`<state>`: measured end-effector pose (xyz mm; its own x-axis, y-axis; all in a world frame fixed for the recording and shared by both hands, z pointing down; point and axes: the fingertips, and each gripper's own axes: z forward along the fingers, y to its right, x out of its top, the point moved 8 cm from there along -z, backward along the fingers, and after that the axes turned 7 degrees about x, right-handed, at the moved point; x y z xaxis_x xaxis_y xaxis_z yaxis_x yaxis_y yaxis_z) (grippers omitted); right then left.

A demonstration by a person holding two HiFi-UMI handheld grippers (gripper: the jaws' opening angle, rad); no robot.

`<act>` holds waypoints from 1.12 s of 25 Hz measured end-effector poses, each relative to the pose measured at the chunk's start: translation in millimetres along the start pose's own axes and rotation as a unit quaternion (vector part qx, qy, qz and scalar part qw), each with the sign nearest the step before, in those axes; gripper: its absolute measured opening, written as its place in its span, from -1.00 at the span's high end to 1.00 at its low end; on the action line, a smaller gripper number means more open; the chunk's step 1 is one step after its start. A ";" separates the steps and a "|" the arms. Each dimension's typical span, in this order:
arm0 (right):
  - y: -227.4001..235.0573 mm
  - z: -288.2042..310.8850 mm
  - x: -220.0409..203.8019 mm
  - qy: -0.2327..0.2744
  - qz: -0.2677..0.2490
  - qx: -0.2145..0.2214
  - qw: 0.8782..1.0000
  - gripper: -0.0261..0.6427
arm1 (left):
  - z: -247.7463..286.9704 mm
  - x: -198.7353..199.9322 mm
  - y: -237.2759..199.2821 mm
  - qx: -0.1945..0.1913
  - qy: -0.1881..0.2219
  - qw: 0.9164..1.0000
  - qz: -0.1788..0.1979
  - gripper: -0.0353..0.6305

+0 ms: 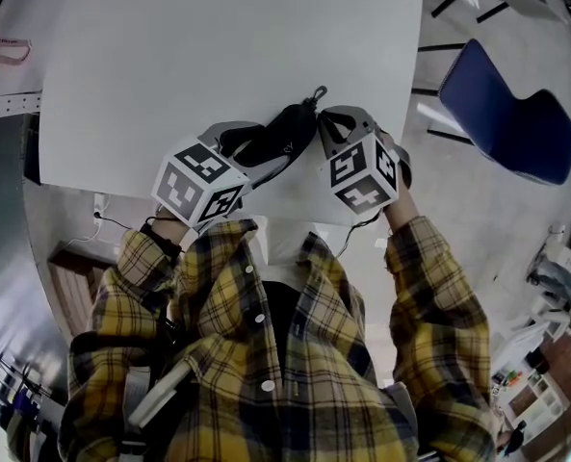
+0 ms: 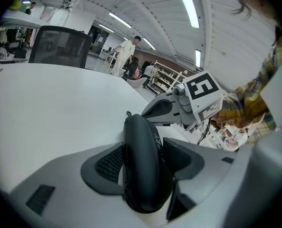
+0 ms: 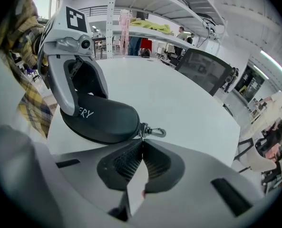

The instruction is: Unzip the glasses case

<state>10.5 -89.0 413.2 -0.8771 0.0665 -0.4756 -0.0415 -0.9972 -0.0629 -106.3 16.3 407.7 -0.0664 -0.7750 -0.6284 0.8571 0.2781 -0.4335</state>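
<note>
A black zipped glasses case [image 1: 271, 138] lies near the front edge of the white table [image 1: 218, 37], its metal clip [image 1: 316, 94] pointing away from me. My left gripper [image 1: 256, 150] is shut on the case body, pads pressed on both sides of the case [image 2: 143, 165]. My right gripper [image 1: 322, 128] is shut at the clip end. In the right gripper view its tips [image 3: 141, 144] pinch the small zipper pull [image 3: 141, 135] just below the clip [image 3: 155, 132]. I cannot tell how far the zip along the case [image 3: 102, 120] stands apart.
A blue chair [image 1: 506, 123] stands right of the table, and a black office chair [image 3: 205, 70] at its far side. The table's front edge [image 1: 169, 195] runs just under both grippers. People and shelves are far in the background.
</note>
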 end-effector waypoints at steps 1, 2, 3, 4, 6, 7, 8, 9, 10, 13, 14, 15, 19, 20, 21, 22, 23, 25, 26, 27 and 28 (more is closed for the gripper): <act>-1.6 -0.9 -0.9 -0.001 0.006 0.003 1.000 0.92 | 0.3 0.5 0.4 -0.001 -0.004 1.000 0.005 0.10; -3.8 -2.4 -1.9 -0.003 0.013 0.006 1.000 0.92 | 0.6 1.4 1.3 -0.003 -0.010 1.000 0.015 0.10; -6.3 -3.7 -3.3 -0.004 0.019 0.007 1.000 0.92 | 0.5 2.6 2.8 -0.005 -0.017 0.999 0.031 0.10; -9.2 -5.0 -5.2 -0.005 0.025 0.008 1.000 0.93 | 0.3 4.0 4.7 -0.007 -0.025 0.998 0.052 0.09; -14.5 -9.2 -11.5 -0.005 0.042 0.011 0.999 0.93 | 0.5 9.0 8.3 -0.013 -0.042 0.994 0.103 0.09; -16.5 -12.5 -16.2 -0.005 0.054 0.011 0.998 0.93 | 1.2 12.8 9.6 -0.016 -0.049 0.991 0.126 0.10; -18.6 -16.5 -21.4 -0.003 0.067 0.011 0.998 0.93 | 1.7 17.3 10.3 -0.017 -0.056 0.988 0.141 0.10; -20.8 -20.6 -27.1 -0.001 0.084 0.009 0.996 0.93 | 1.7 22.1 10.2 -0.017 -0.060 0.987 0.150 0.10; -23.5 -24.1 -33.0 0.003 0.105 0.007 0.994 0.93 | 1.3 26.4 9.4 -0.015 -0.061 0.986 0.154 0.10; -34.9 -29.6 -49.8 0.029 0.203 0.017 0.979 0.93 | 1.2 32.6 7.3 0.003 -0.061 0.986 0.153 0.10; -40.0 -31.4 -54.5 0.037 0.235 0.023 0.971 0.93 | 1.2 32.5 8.7 0.011 -0.062 0.986 0.154 0.10; -45.9 -33.5 -58.4 0.044 0.263 0.030 0.963 0.93 | 0.5 32.1 10.7 0.022 -0.062 0.986 0.154 0.10; -77.4 -38.0 -60.9 0.062 0.311 0.056 0.947 0.93 | -11.8 33.9 14.4 0.085 -0.034 0.986 0.137 0.10; -86.6 -36.9 -58.4 0.063 0.312 0.063 0.946 0.93 | -15.1 34.2 14.0 0.093 -0.031 0.987 0.128 0.10; -95.5 -35.0 -55.4 0.064 0.312 0.072 0.945 0.93 | -17.8 34.2 13.4 0.098 -0.031 0.988 0.116 0.10; -103.7 -32.6 -52.0 0.064 0.311 0.081 0.945 0.93 | -19.8 34.2 12.9 0.101 -0.034 0.989 0.107 0.10; -110.7 -30.2 -48.4 0.065 0.308 0.090 0.945 0.93 | -21.3 34.3 12.7 0.105 -0.036 0.989 0.102 0.10; -121.3 -26.4 -40.6 0.065 0.299 0.106 0.946 0.93 | -22.5 34.3 13.0 0.115 -0.036 0.987 0.106 0.10; -125.4 -25.2 -36.1 0.064 0.291 0.114 0.948 0.93 | -22.1 33.1 13.4 0.121 -0.035 0.986 0.110 0.10; -128.8 -24.3 -31.5 0.064 0.283 0.122 0.949 0.93 | -21.0 30.6 13.6 0.128 -0.035 0.984 0.116 0.10; -131.6 -23.5 -27.9 0.062 0.275 0.128 0.951 0.93 | -19.3 26.9 13.6 0.137 -0.035 0.982 0.125 0.10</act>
<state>51.7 41.2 414.2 -0.7373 -0.4797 -0.4757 0.2775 -0.8570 0.4341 -106.3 10.2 372.5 0.1916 -0.7416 -0.6429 0.9477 0.3101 -0.0753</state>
